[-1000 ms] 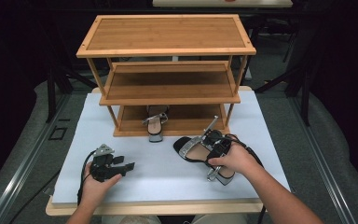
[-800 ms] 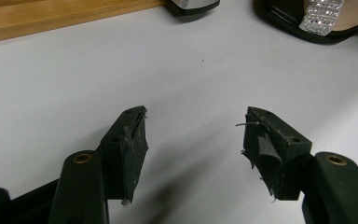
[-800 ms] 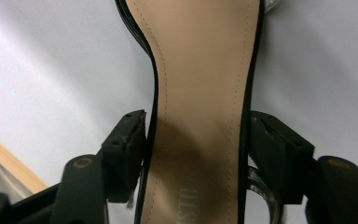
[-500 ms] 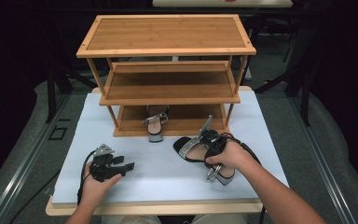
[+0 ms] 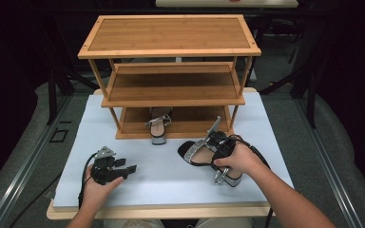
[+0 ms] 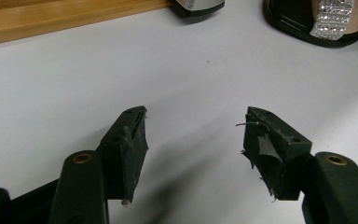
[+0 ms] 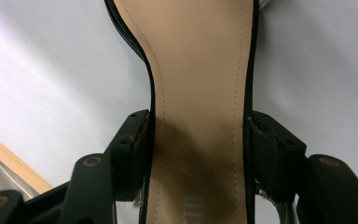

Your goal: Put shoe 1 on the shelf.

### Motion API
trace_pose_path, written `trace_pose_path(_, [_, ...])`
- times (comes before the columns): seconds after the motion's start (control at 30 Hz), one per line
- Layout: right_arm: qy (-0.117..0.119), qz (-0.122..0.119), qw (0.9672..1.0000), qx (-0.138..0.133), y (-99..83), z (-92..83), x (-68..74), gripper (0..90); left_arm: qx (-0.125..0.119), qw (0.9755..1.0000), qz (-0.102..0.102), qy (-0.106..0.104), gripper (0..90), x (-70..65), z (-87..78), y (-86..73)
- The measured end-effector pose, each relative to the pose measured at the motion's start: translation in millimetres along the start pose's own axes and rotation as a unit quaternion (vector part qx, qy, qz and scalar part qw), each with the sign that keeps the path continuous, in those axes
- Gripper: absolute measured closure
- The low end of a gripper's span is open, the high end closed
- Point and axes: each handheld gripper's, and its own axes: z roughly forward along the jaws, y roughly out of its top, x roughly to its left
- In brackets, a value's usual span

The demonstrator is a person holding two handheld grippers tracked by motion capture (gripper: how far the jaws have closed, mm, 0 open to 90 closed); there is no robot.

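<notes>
A black high-heeled sandal (image 5: 195, 151) with a beige insole (image 7: 198, 70) and a rhinestone strap (image 6: 331, 18) lies on the white table top (image 5: 161, 185), right of centre. My right gripper (image 5: 221, 145) comes down on its waist. Its jaws have just been closing with the sole between them, and both pads (image 7: 137, 144) now touch the sole's black edges. My left gripper (image 5: 130, 167) rests on the table at the front left, its jaws (image 6: 193, 135) open over bare white surface. The matching sandal (image 5: 158, 127) stands on the lowest shelf of the wooden shoe rack (image 5: 171, 50).
The three-tier rack takes up the back half of the table, its middle shelf (image 5: 171, 90) and top bare. The rack's base board (image 6: 51, 18) runs just ahead of my left gripper. Dark floor and metal stands surround the table.
My right hand has shifted slightly over the sandal and its jaws have narrowed onto the sole. The left hand and both sandals have stayed where they were.
</notes>
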Motion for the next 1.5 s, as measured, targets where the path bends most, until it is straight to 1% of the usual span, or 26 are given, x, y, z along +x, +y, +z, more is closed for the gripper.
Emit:
trace_pose_path(0.03, [0.000,0.000,1.0000,0.000,0.0,0.0,0.0,42.0,0.000,1.0000,0.000,0.000,39.2,0.0,0.0,0.0])
trace_pose_path(0.1, [0.002,0.002,0.9998,-0.018,-4.0,-6.4,-3.7,42.0,-0.002,1.0000,0.000,0.000,39.2,-0.5,-0.3,0.2])
trace_pose_path(0.2, [-0.001,0.004,0.9996,-0.026,-6.4,-9.8,-5.6,42.1,-0.002,1.0000,-0.001,0.000,39.2,-0.2,-0.2,0.0])
trace_pose_path(0.23, [0.017,0.009,0.9990,-0.041,-9.0,-14.6,-9.8,42.1,-0.002,1.0000,-0.002,-0.001,39.2,0.2,0.2,-0.2])
trace_pose_path(0.27, [0.017,0.009,0.9990,-0.041,-9.0,-14.6,-9.8,42.1,-0.002,1.0000,-0.002,-0.001,39.2,0.2,0.2,-0.2])
trace_pose_path(0.3, [0.013,0.023,0.9987,-0.044,-9.1,-18.6,-11.4,42.1,-0.002,1.0000,-0.002,-0.001,39.2,0.3,0.6,-0.3])
trace_pose_path(0.37, [0.008,0.029,0.9985,-0.047,-6.8,-19.6,-13.3,42.1,-0.001,1.0000,-0.003,-0.001,39.2,-0.1,1.2,0.1])
trace_pose_path(0.47, [0.000,0.031,0.9981,-0.053,-2.4,-18.3,-16.0,42.1,-0.003,1.0000,-0.002,-0.002,39.2,-0.5,1.4,0.4])
trace_pose_path(0.57, [-0.007,0.047,0.9971,-0.059,9.8,-14.5,-20.1,42.0,-0.001,1.0000,-0.002,-0.001,39.2,0.3,1.7,0.2])
trace_pose_path(0.63, [-0.002,0.048,0.9968,-0.064,12.0,-13.3,-21.5,42.0,-0.001,1.0000,-0.003,-0.001,39.2,0.9,1.7,0.1])
trace_pose_path(0.7, [-0.003,0.063,0.9957,-0.068,22.9,-8.6,-23.7,42.0,-0.003,1.0000,-0.003,-0.001,39.2,1.7,1.1,-0.1])
trace_pose_path(0.8, [-0.005,0.076,0.9944,-0.074,31.0,-4.9,-24.5,42.0,-0.003,1.0000,-0.004,-0.002,39.2,2.5,-0.3,-0.2])
trace_pose_path(0.83, [-0.012,0.079,0.9941,-0.073,33.8,-4.1,-24.1,42.0,-0.003,1.0000,-0.005,-0.001,39.2,2.9,-0.5,-0.2])
trace_pose_path(0.87, [0.003,0.083,0.9937,-0.075,36.1,-2.9,-24.8,42.0,-0.003,1.0000,-0.005,-0.001,39.2,2.9,-0.5,-0.2])
trace_pose_path(0.9, [0.008,0.085,0.9933,-0.078,38.1,-1.2,-25.2,41.9,-0.003,1.0000,-0.005,-0.002,39.2,3.7,-0.9,-0.3])
trace_pose_path(0.97, [0.008,0.093,0.9927,-0.076,40.4,0.0,-23.8,41.9,-0.003,1.0000,-0.005,-0.003,39.2,3.9,-0.9,-0.2])
trace_pose_path(1.0, [0.000,0.099,0.9923,-0.075,43.5,3.7,-22.7,41.8,-0.004,1.0000,-0.005,-0.003,39.2,3.7,-0.8,-0.1])
trace_pose_path(1.07, [0.001,0.098,0.9923,-0.076,44.0,4.5,-22.6,41.8,-0.004,1.0000,-0.005,-0.003,39.2,3.4,-0.8,-0.1])
trace_pose_path(1.13, [0.008,0.099,0.9928,-0.067,43.6,8.4,-21.4,41.6,-0.005,1.0000,-0.006,-0.004,39.2,2.7,-0.7,0.0])
trace_pose_path(1.2, [0.005,0.098,0.9929,-0.067,43.4,8.1,-21.1,41.4,-0.005,1.0000,-0.007,-0.005,39.2,2.5,-0.4,-0.1])
trace_pose_path(1.23, [-0.002,0.094,0.9931,-0.069,43.3,6.9,-19.7,39.8,-0.003,1.0000,-0.005,-0.005,39.2,2.5,0.1,-0.2])
trace_pose_path(1.27, [0.002,0.100,0.9925,-0.071,43.1,6.1,-18.9,38.6,-0.003,1.0000,-0.005,-0.005,39.2,2.4,0.0,-0.1])
trace_pose_path(1.33, [0.018,0.093,0.9923,-0.079,41.6,2.3,-18.2,32.9,-0.003,1.0000,-0.006,-0.005,39.2,2.3,-0.1,-0.1])
trace_pose_path(1.37, [0.000,0.095,0.9916,-0.088,40.2,-0.3,-15.1,32.9,-0.004,1.0000,-0.006,-0.005,39.2,2.3,-0.2,-0.1])
trace_pose_path(1.4, [-0.003,0.088,0.9913,-0.098,37.9,-4.3,-14.0,32.8,-0.004,1.0000,-0.007,-0.005,39.2,2.4,-0.2,-0.3])
trace_pose_path(1.5, [0.009,0.086,0.9873,-0.133,29.7,-20.0,-12.2,32.9,-0.002,1.0000,-0.007,-0.007,39.2,2.6,0.6,-0.5])
